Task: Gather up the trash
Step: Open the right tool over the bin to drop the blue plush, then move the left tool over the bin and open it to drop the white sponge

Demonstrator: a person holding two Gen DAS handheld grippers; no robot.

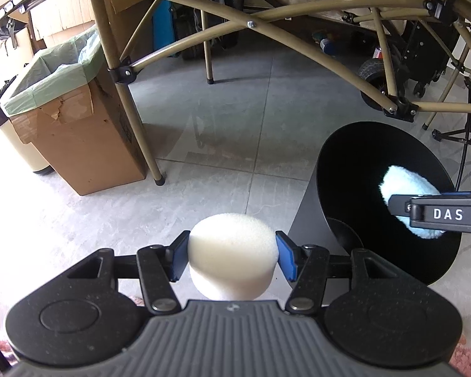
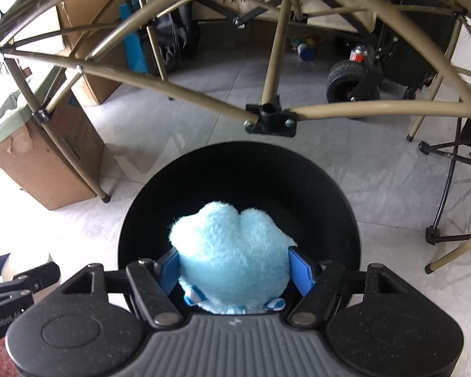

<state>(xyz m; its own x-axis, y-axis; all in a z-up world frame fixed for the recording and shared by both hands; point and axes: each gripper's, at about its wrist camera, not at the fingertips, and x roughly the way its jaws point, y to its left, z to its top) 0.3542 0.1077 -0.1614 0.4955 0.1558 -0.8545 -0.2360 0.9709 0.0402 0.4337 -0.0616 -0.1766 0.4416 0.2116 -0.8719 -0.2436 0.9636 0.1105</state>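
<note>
A frame of tan metal tubes with black joints arches over the pale grey tiled floor, its legs and cross-struts standing beyond both tools. To the left of it sits a brown cardboard box lined with a pale green plastic bag, open at the top; what lies inside it cannot be seen. A cream bin with a dark liner stands just beside that box. Farther back are a black cart with a rubber wheel, more cardboard and a thin black stand at the right. The round black trash can stands on the floor, its mouth wide and dark, with bare tiles all around its rim. The right tool pinches a fluffy light-blue plush toy between its blue pads, directly over the can's opening. The left tool pinches a white round foam sponge between its blue pads, above the floor just left of the can, with open tile ahead before the nearest frame leg.
</note>
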